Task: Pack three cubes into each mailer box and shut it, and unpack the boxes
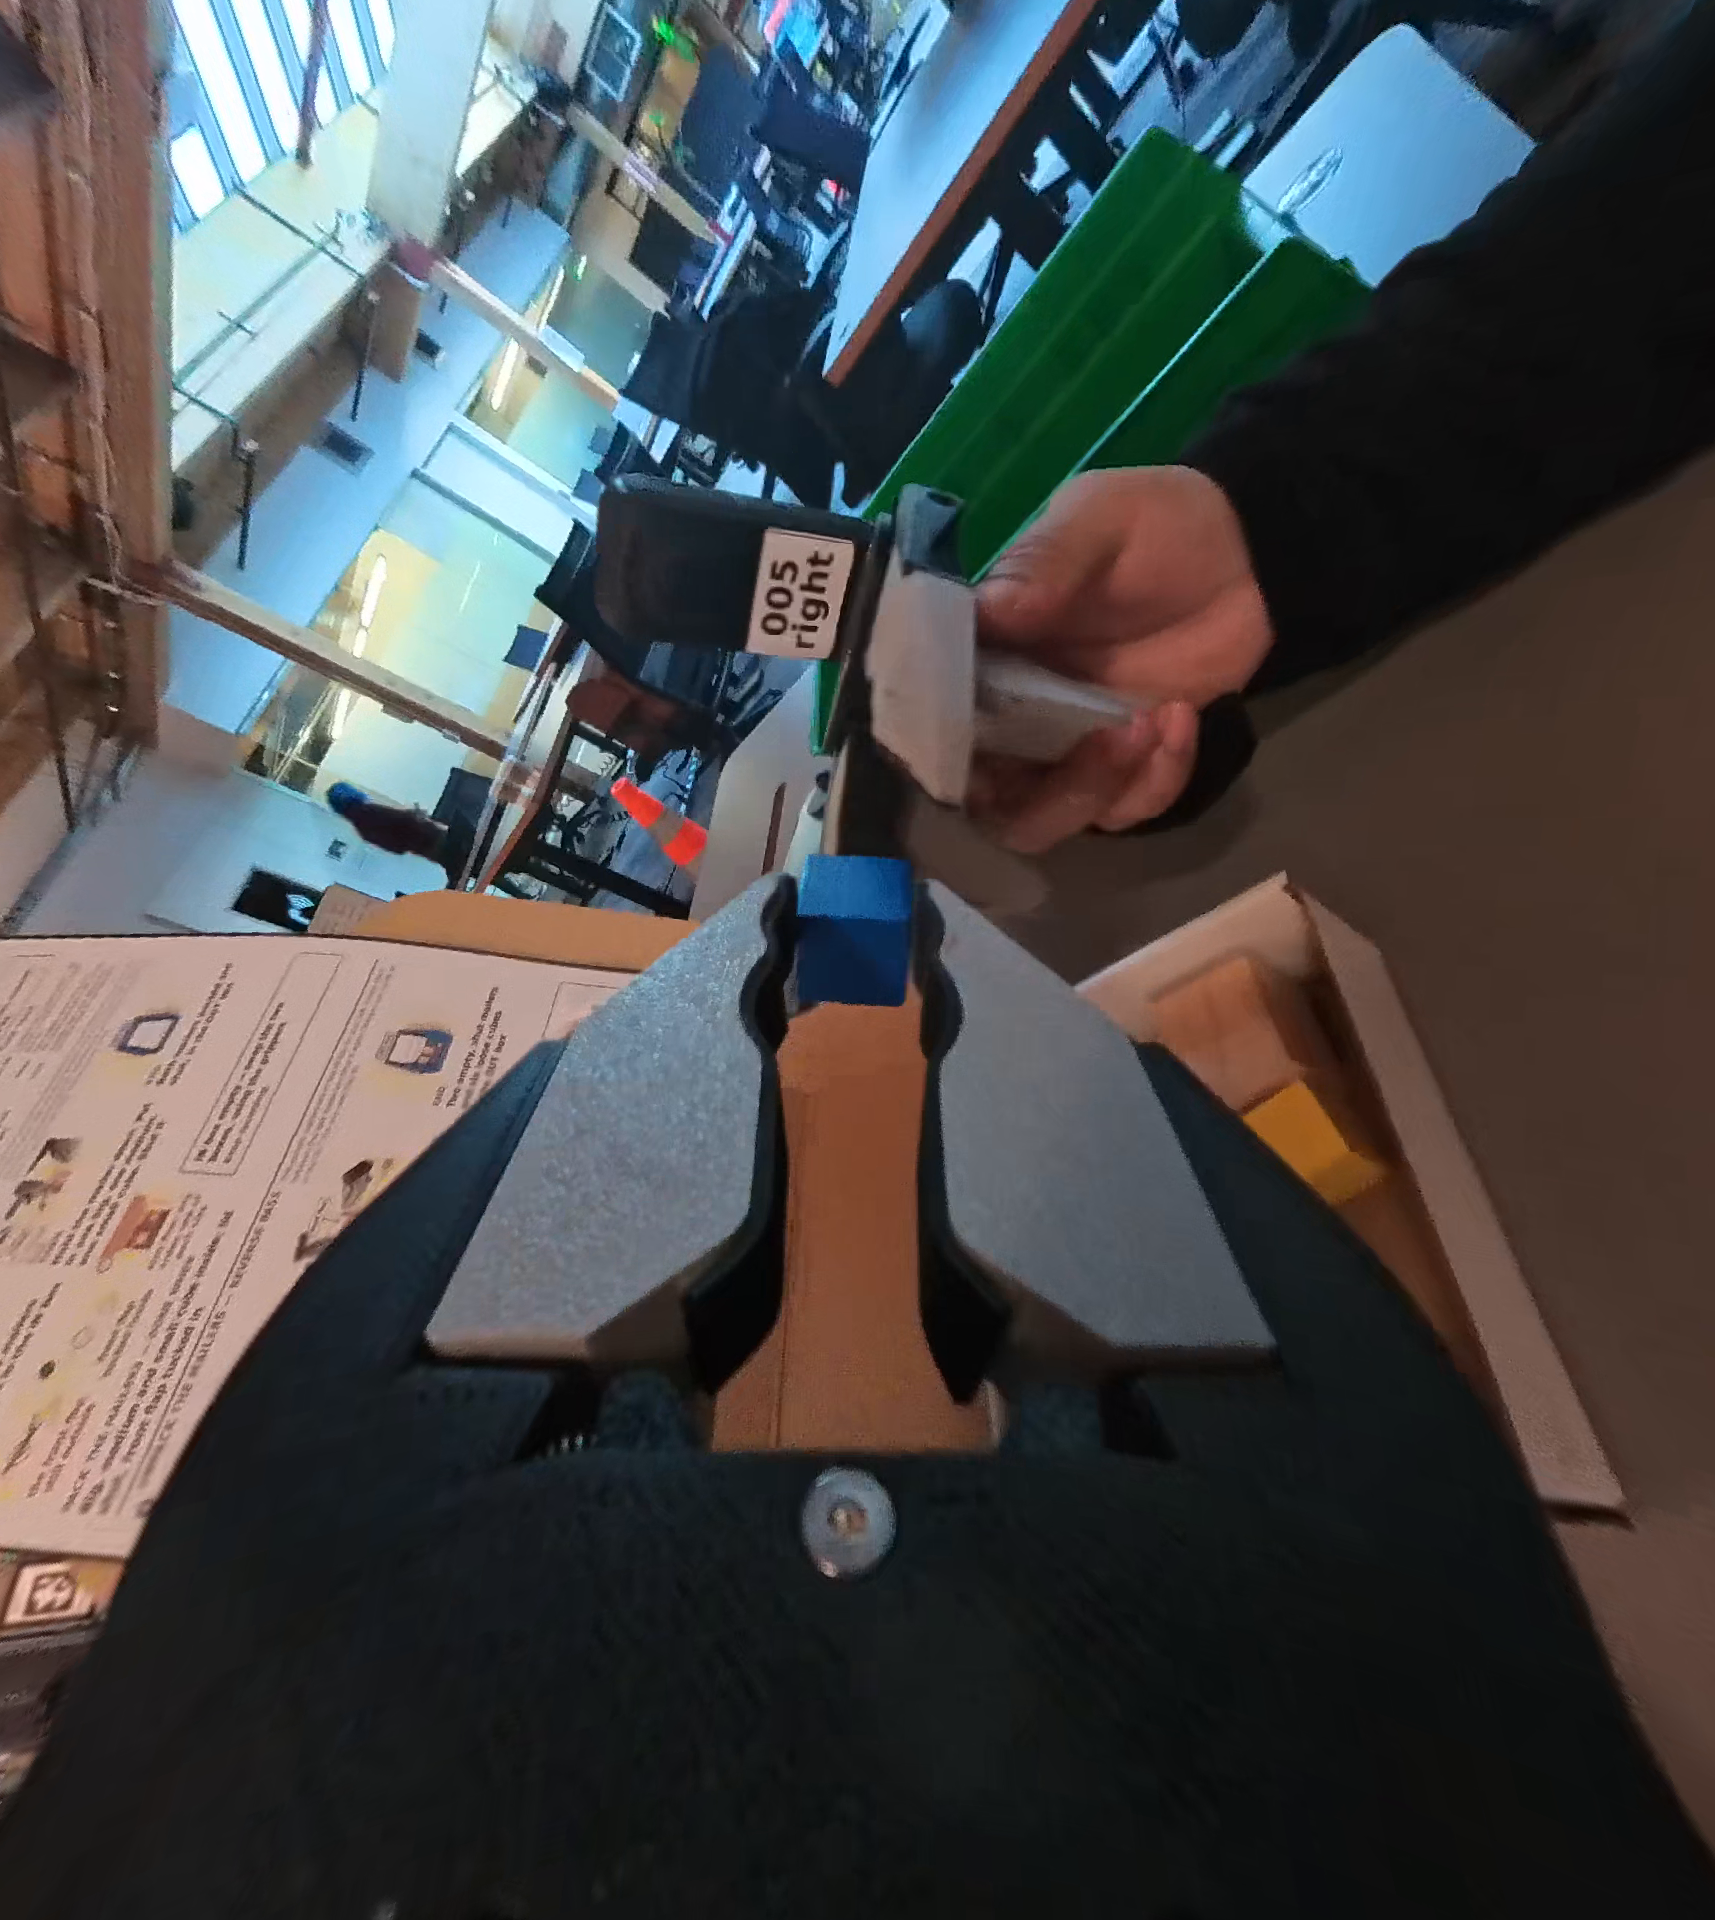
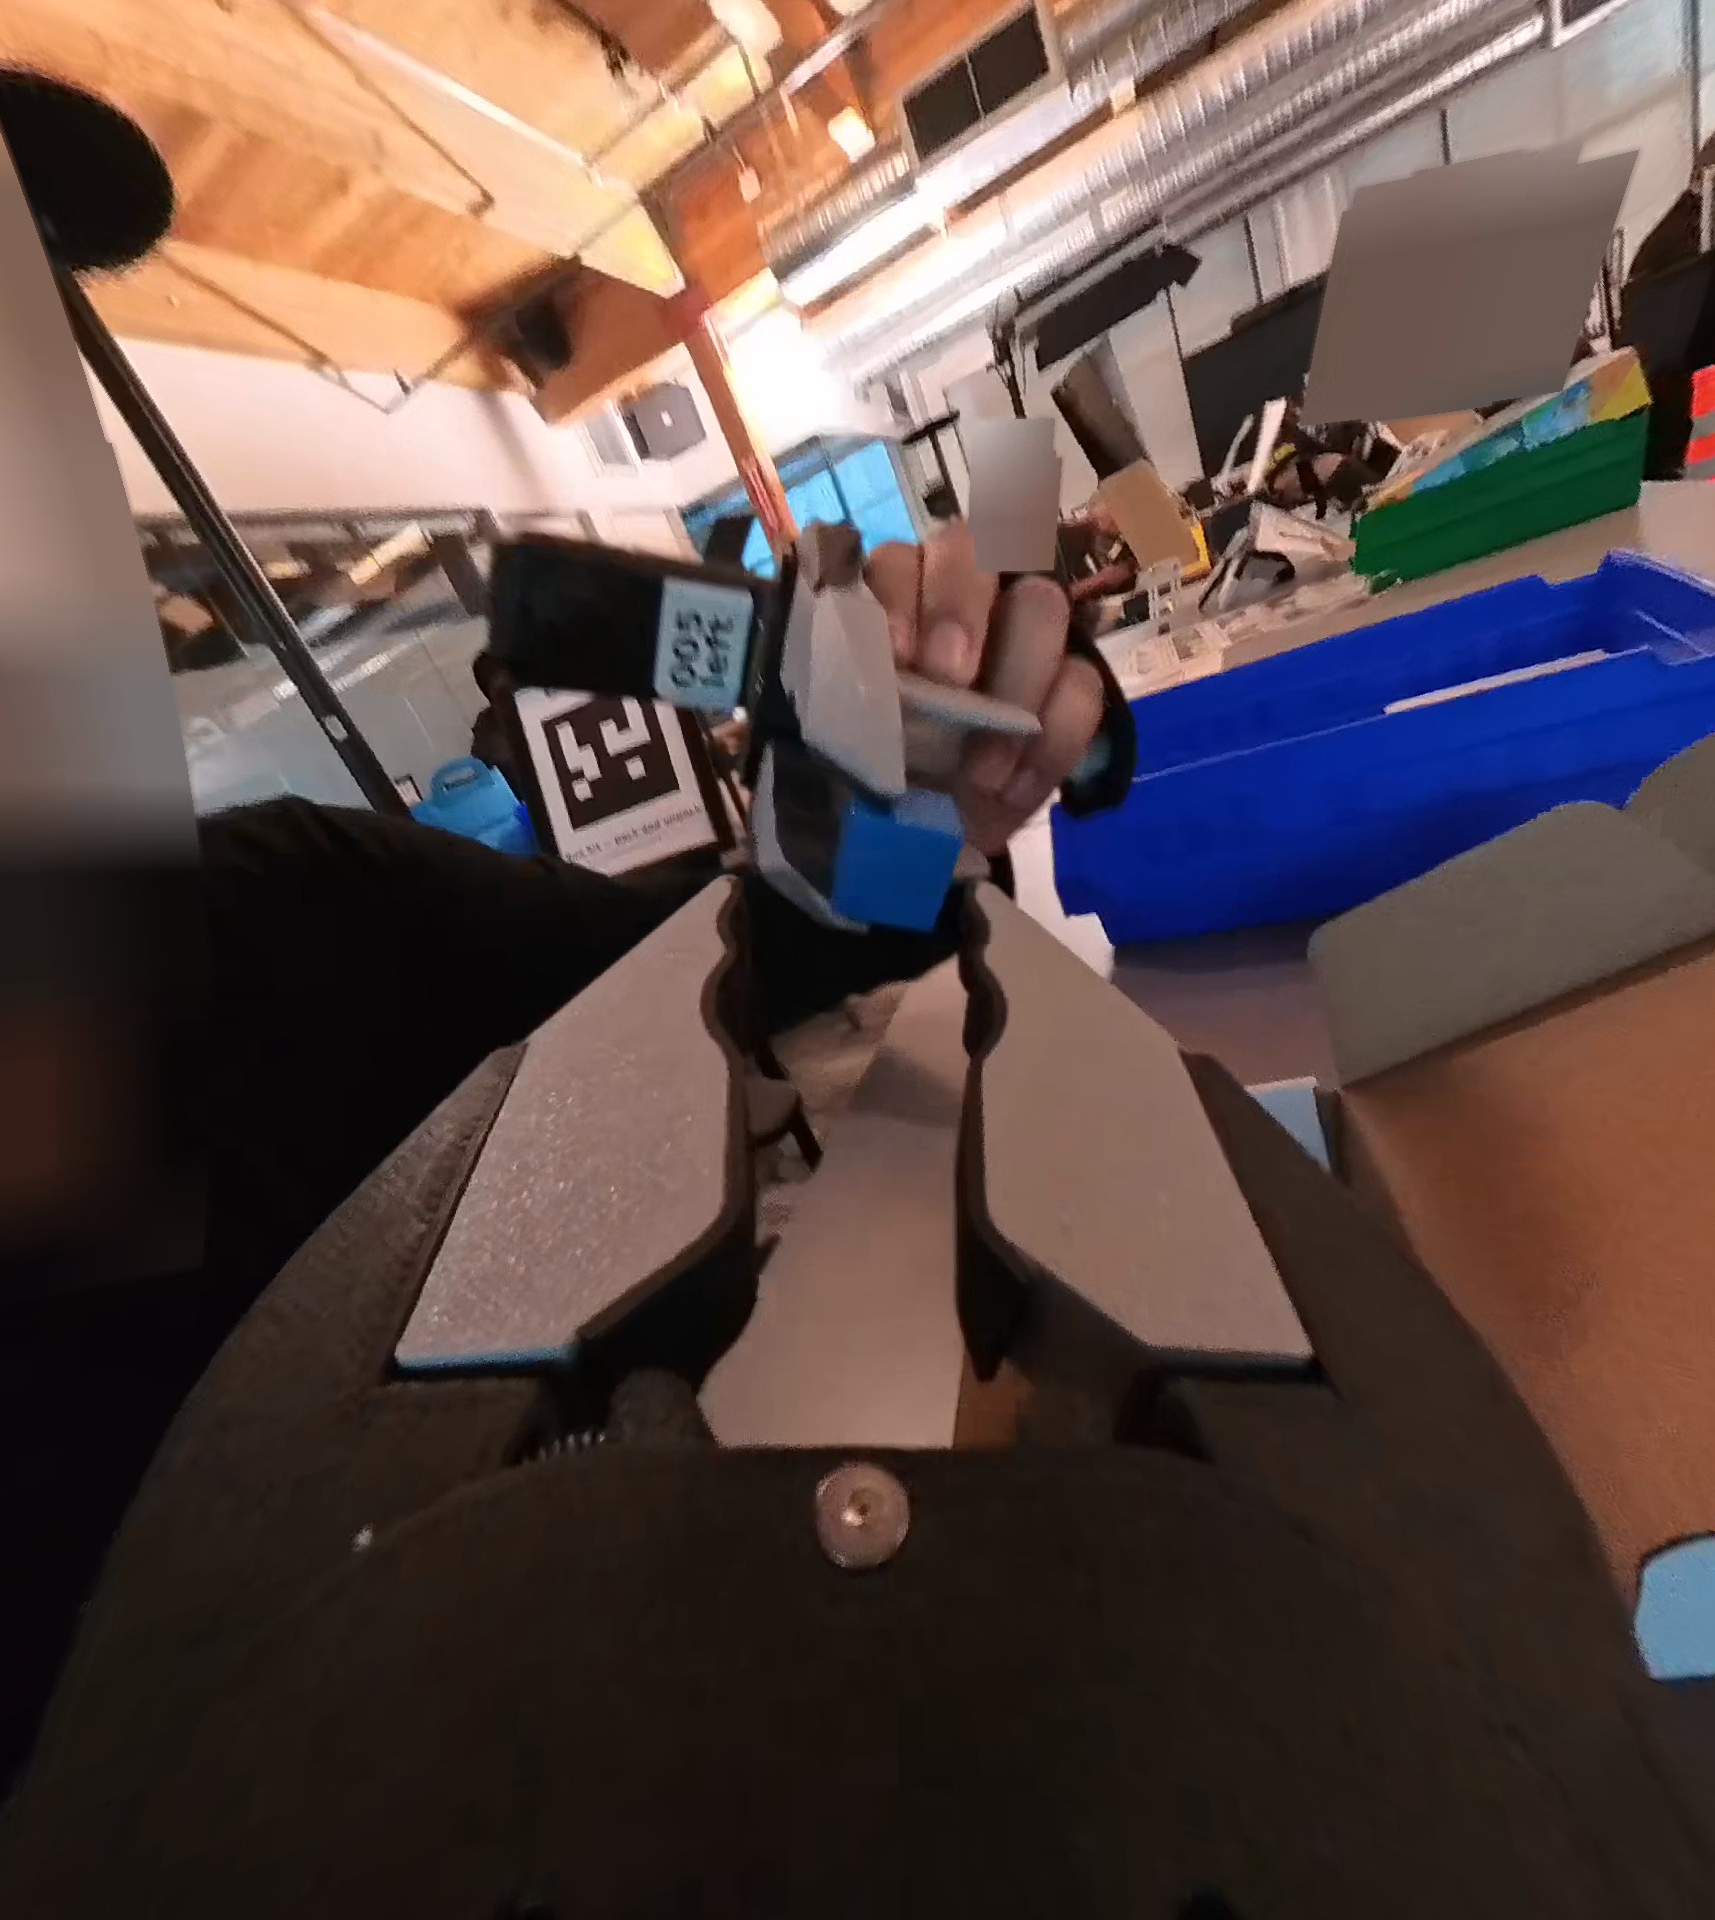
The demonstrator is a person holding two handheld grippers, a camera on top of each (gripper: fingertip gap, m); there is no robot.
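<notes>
My left gripper (image 1: 855, 914) is shut on a blue cube (image 1: 853, 940), held at its fingertips above the table. An open mailer box (image 1: 1393, 1049) lies to its right with a plain wooden cube (image 1: 1222, 1013) and a yellow cube (image 1: 1310, 1138) inside. My right gripper (image 2: 853, 925) is open and empty. Its tips point at the blue cube (image 2: 894, 868), which sits just beyond them in the left gripper's fingers. A brown mailer box (image 2: 1559, 1195) with a raised grey flap (image 2: 1507, 935) lies to the right of my right gripper.
A printed instruction sheet (image 1: 157, 1195) lies on the left. A blue bin (image 2: 1404, 748) stands on the grey table (image 2: 1196, 997) behind the box. A green bin (image 1: 1123, 343) is farther back. A black-and-white marker board (image 2: 609, 769) and an orange cone (image 2: 1710, 426) stand beyond. My two grippers' fingertips are within a few centimetres of each other.
</notes>
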